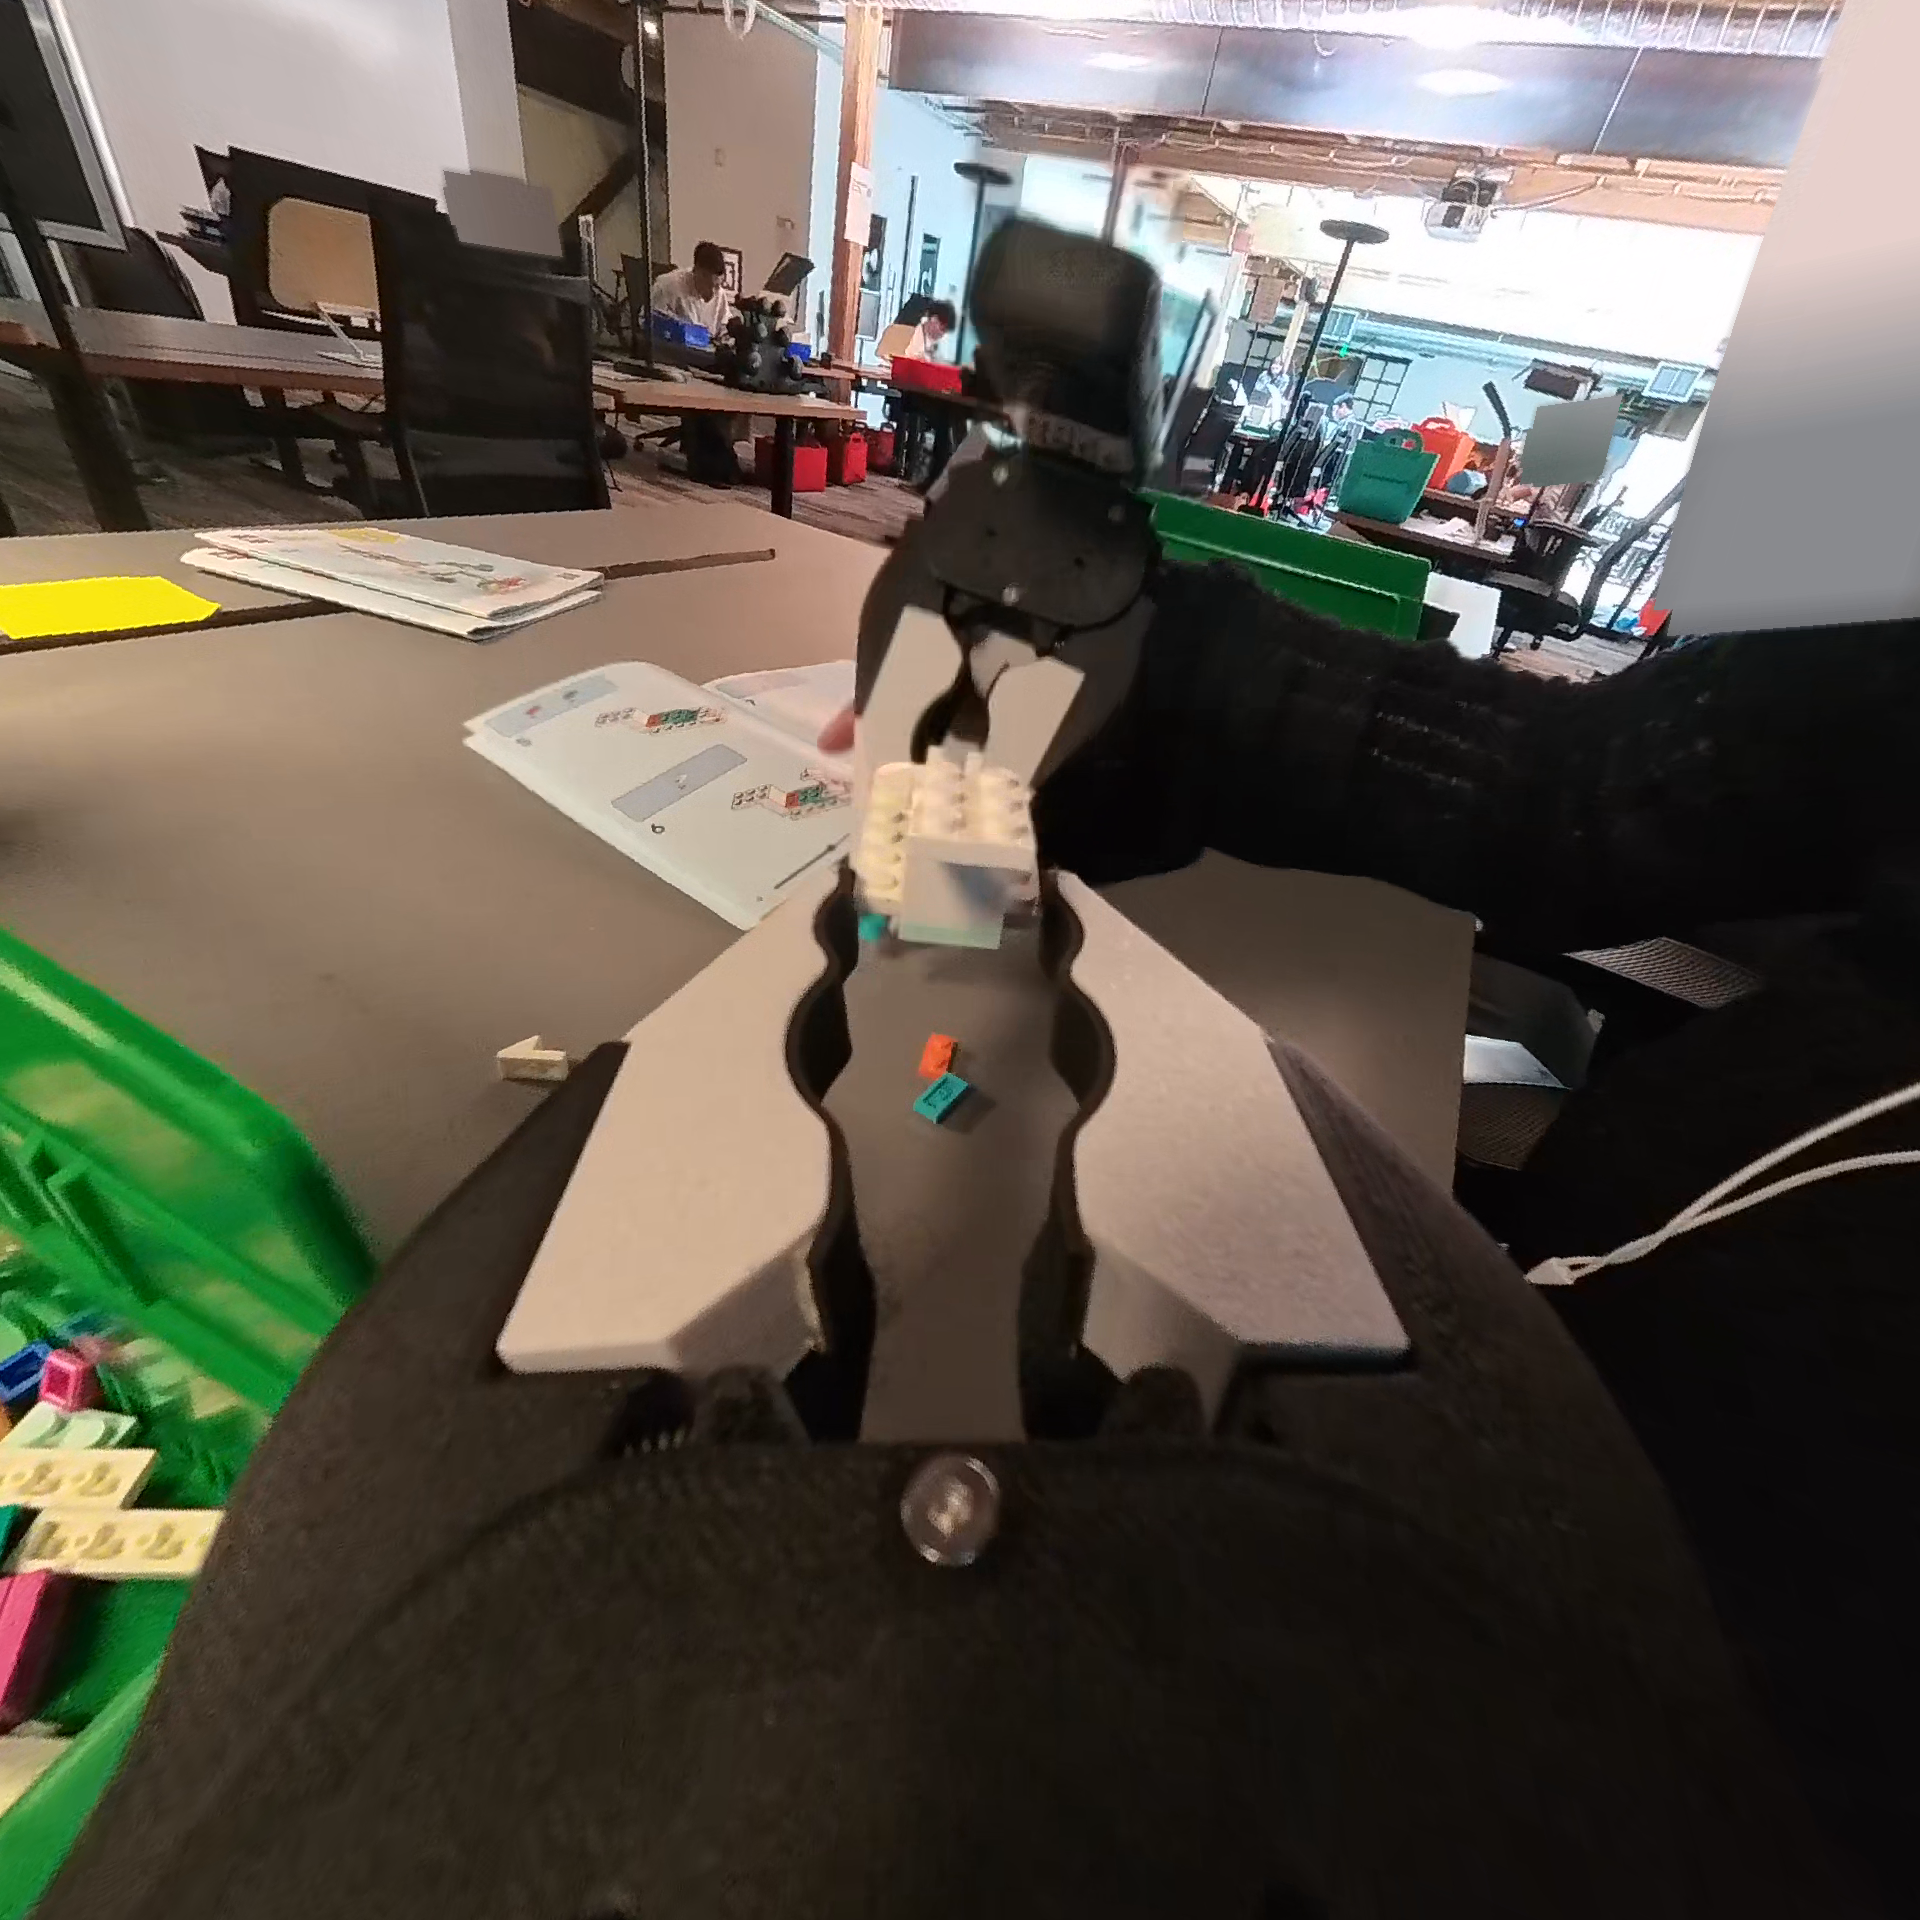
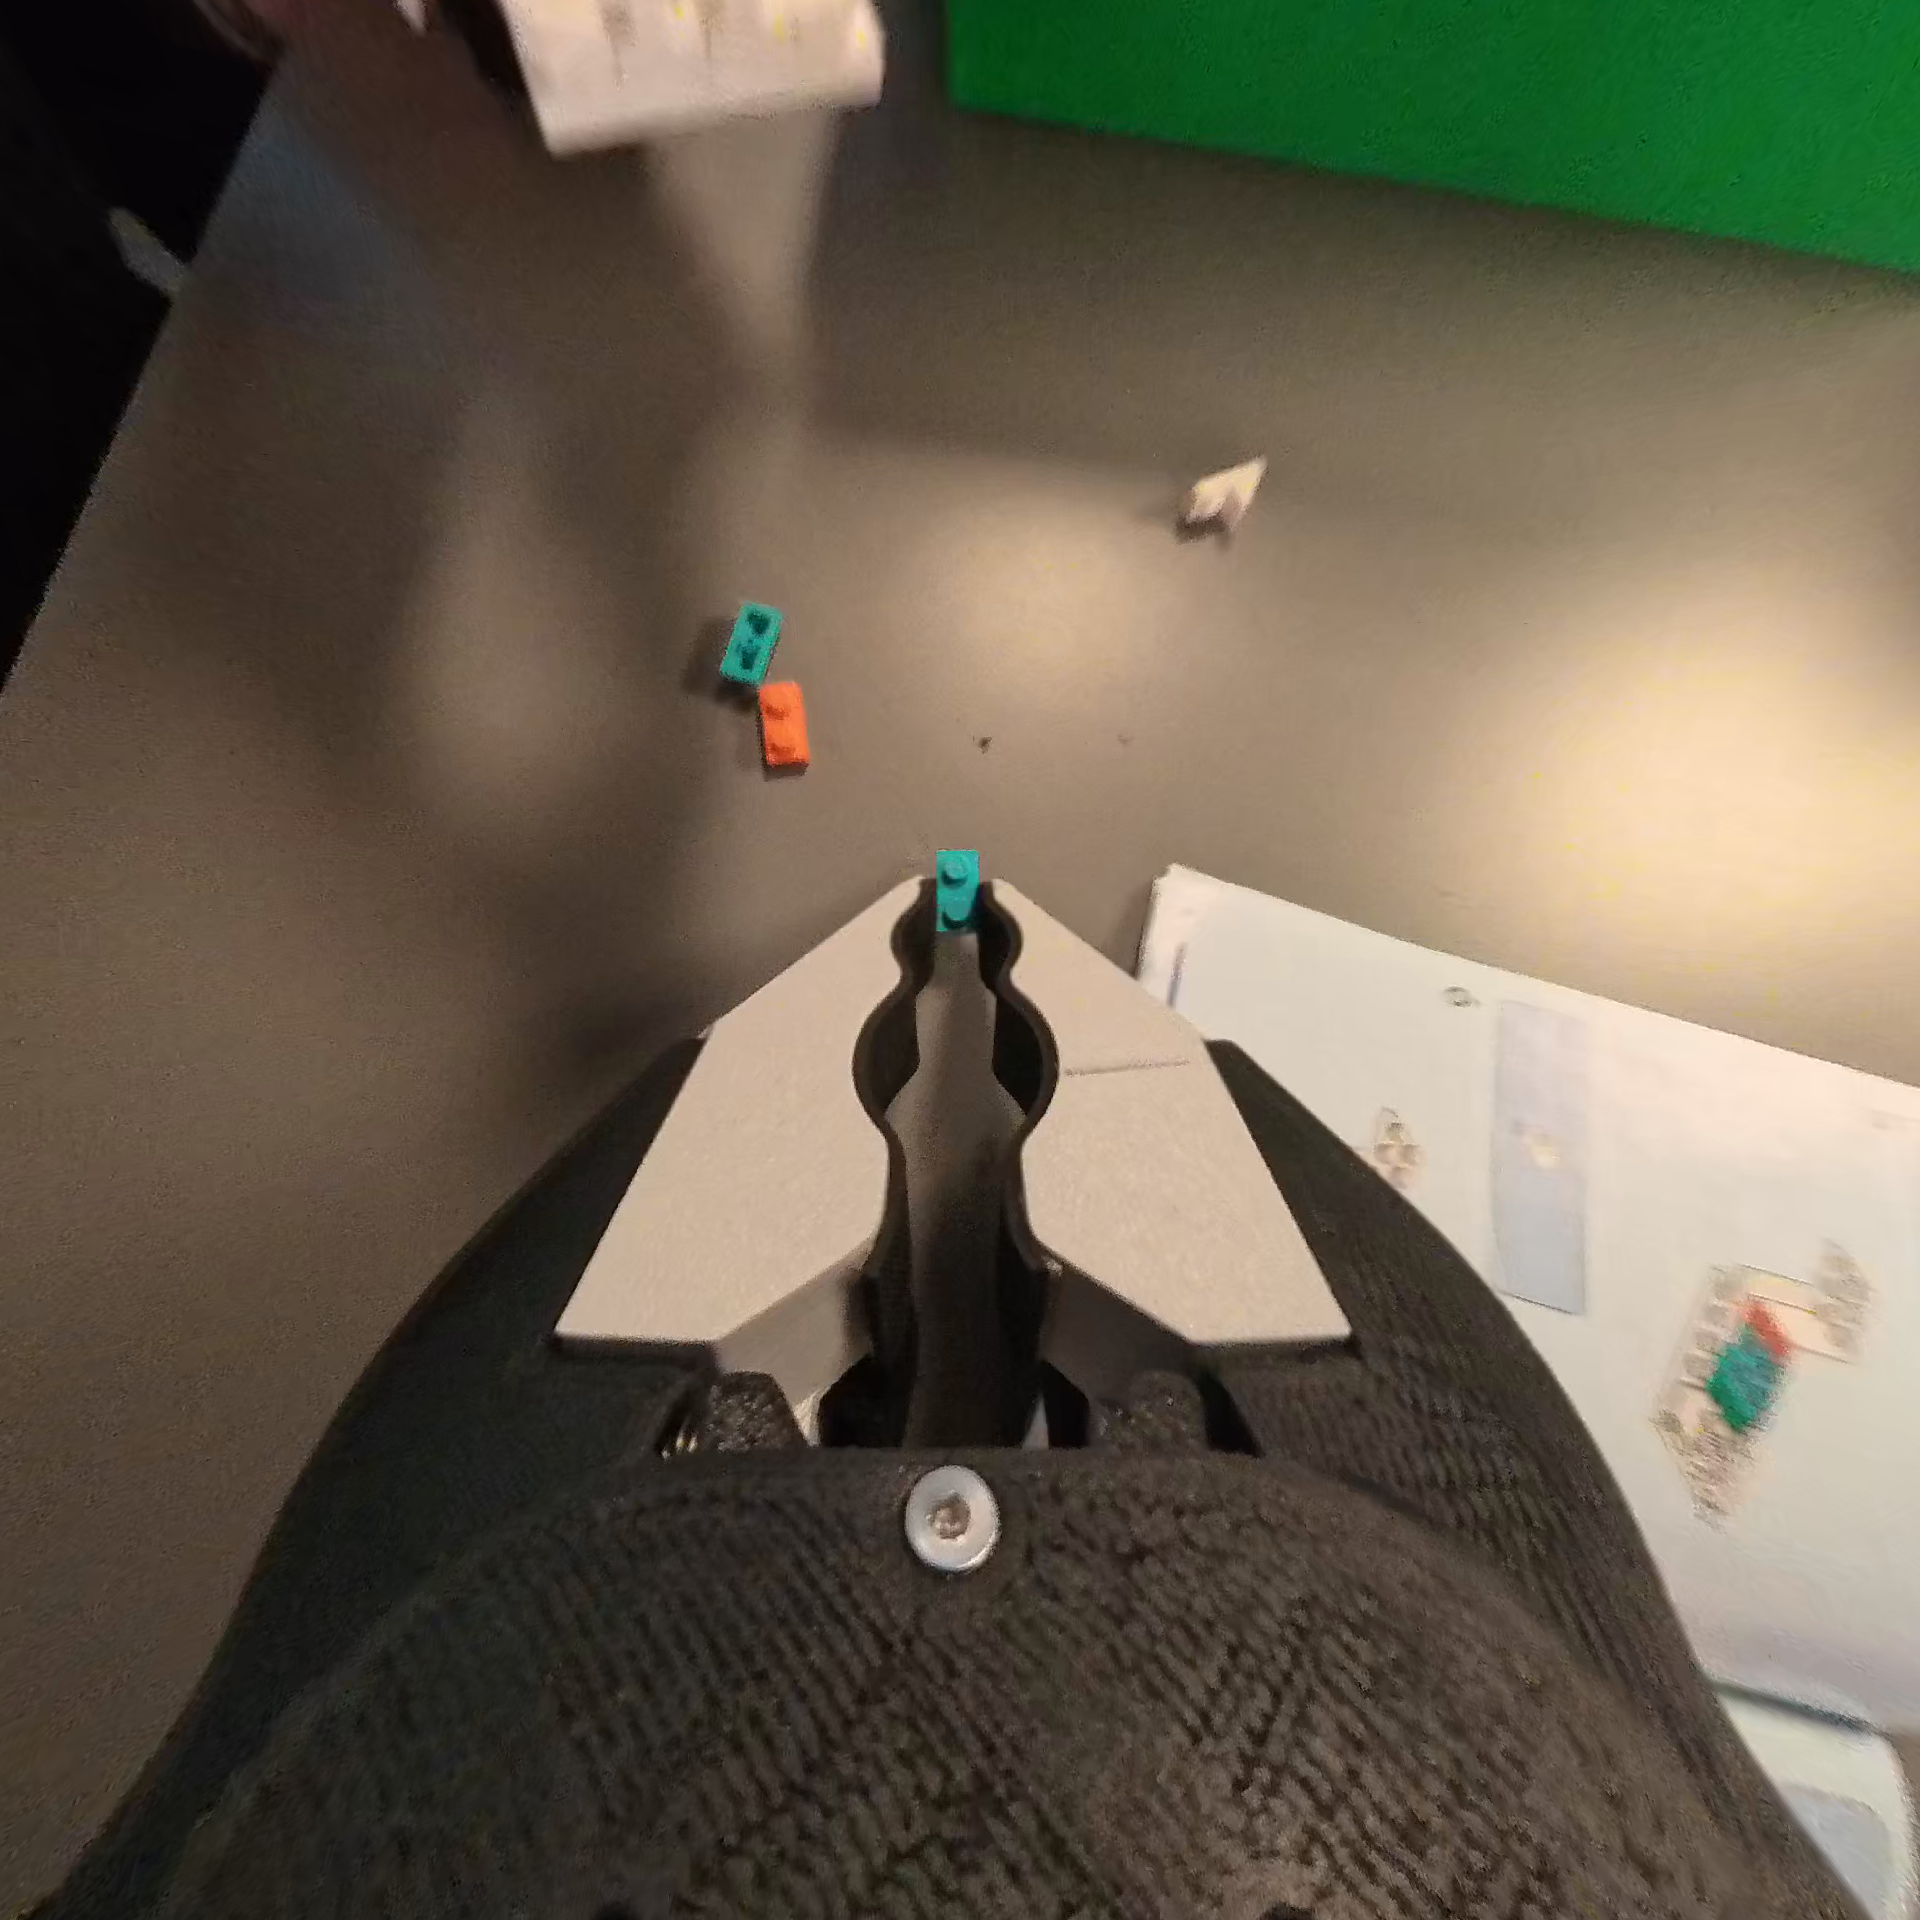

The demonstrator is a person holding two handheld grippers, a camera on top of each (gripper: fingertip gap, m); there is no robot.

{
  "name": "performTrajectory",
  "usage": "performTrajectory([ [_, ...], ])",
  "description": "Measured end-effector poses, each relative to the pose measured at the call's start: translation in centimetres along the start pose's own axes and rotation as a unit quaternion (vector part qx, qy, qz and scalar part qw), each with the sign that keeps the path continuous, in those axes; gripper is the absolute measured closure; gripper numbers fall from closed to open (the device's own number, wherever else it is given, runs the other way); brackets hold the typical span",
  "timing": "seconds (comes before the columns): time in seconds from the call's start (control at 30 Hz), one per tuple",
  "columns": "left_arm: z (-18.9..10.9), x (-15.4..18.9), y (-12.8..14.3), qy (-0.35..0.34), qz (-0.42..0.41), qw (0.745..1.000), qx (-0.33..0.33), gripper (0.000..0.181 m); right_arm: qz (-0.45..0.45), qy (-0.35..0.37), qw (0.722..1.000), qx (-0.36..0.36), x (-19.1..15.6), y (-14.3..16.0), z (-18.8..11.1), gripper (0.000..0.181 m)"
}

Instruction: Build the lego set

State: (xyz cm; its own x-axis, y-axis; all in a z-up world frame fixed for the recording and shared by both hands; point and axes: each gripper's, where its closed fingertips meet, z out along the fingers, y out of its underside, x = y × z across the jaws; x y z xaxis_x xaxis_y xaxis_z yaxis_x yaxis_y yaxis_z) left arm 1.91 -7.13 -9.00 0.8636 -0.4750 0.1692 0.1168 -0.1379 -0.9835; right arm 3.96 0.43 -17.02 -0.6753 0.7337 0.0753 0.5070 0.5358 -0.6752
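— What does the right gripper hold?
— A small teal plate, pinched at its fingertips above the grey table.
— And below?
— A teal piece touching an orange piece; an open instruction booklet lies right.

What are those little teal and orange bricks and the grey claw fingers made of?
The teal brick and orange brick look like hard moulded plastic: saturated colour, crisp edges, studs on top. The right claw has fingers that seem matte grey plastic, possibly 3D-printed judging by their fine grainy surface, though the pictures can't settle that.
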Motion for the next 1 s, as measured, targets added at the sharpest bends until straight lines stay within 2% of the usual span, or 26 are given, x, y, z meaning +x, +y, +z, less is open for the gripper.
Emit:
performTrajectory([
  [0.1, 0.1, 0.7, 0.0, 0.018, 0.006, 1.0, 0.001, 0.147, 0.007, 0.022, 0.998, 0.057, 0.5, -3.4, -2.3, 0.175],
  [0.2, 0.3, 1.7, -0.1, 0.04, 0.009, 0.999, 0.006, 0.147, -0.011, 0.055, 0.996, 0.075, 0.7, -5.6, -5.0, 0.176],
  [0.33, 0.9, 2.8, -0.4, 0.053, 0.007, 0.998, 0.015, 0.147, -0.021, 0.092, 0.993, 0.07, 0.4, -6.5, -8.1, 0.176],
  [0.47, 2.1, 4.0, -0.5, 0.065, -0.002, 0.998, 0.026, 0.147, -0.029, 0.086, 0.992, 0.082, -1.6, -7.2, -9.9, 0.176],
  [0.8, 2.7, 5.1, -0.2, 0.081, 0.006, 0.996, 0.02, 0.147, -0.036, 0.074, 0.993, 0.085, -3.9, -10.0, -8.9, 0.176],
  [1.0, 2.7, 5.3, 0.0, 0.081, 0.019, 0.996, 0.016, 0.147, -0.033, 0.023, 0.998, 0.055, -5.6, -11.0, -7.2, 0.176],
])
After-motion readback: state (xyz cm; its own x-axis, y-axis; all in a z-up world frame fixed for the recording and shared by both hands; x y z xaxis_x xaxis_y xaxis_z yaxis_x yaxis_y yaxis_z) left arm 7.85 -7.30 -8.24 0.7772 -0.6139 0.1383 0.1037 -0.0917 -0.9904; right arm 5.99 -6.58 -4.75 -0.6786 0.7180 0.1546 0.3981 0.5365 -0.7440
